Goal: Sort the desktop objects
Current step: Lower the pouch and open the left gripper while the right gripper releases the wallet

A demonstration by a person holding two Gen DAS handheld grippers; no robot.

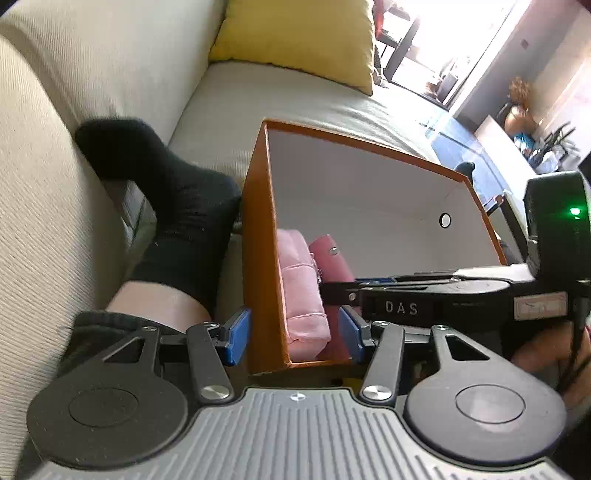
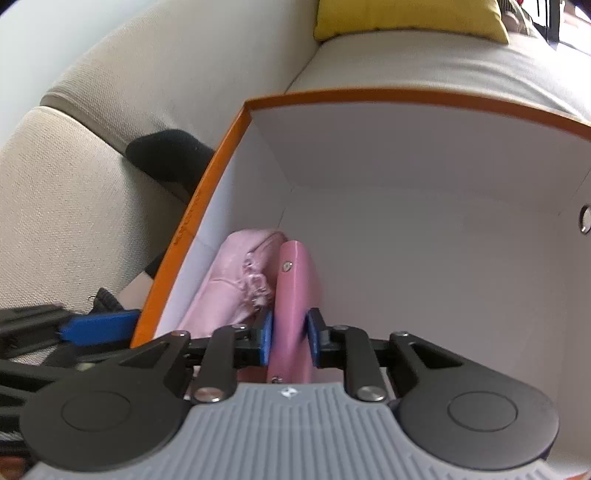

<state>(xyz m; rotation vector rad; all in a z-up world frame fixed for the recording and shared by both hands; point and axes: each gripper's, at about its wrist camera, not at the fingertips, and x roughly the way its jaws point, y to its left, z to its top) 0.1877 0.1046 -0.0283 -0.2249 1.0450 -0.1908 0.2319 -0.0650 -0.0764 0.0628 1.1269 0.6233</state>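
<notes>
Item one: your left gripper [image 1: 293, 334], jaws apart, straddling the near left wall of the orange box [image 1: 258, 236]. One blue pad [image 1: 236, 336] sits outside the wall, the other inside; neither presses on it.

Item two: your right gripper [image 2: 290, 338], reaching down into the box [image 2: 192, 218] from the near side. Its blue pads [image 2: 266, 338] stand on either side of the pink case [image 2: 293, 295]. From the wrist view you cannot tell for certain whether they press on it or sit just off its faces; they look touching or nearly so.

Item three: the pink case, standing on edge in the near left part of the box, small metal studs on its narrow face. It leans beside the pale pink pouch [image 2: 229, 280].

Item four: the pale pink pouch, soft and quilted, wedged between the case and the left inner wall of the box. In the left wrist view both appear side by side, pouch [image 1: 301, 288] left, case [image 1: 330, 258] right.

Item five: the orange box itself, white inside, otherwise bare across its far and right parts, resting on the cushion of a beige sofa [image 1: 110, 66].

Item six: your leg in a black sock [image 1: 166, 192], lying on the sofa just left of the box.

Item seven: a yellow cushion [image 1: 299, 33] at the far end of the sofa, well apart from the box.
</notes>
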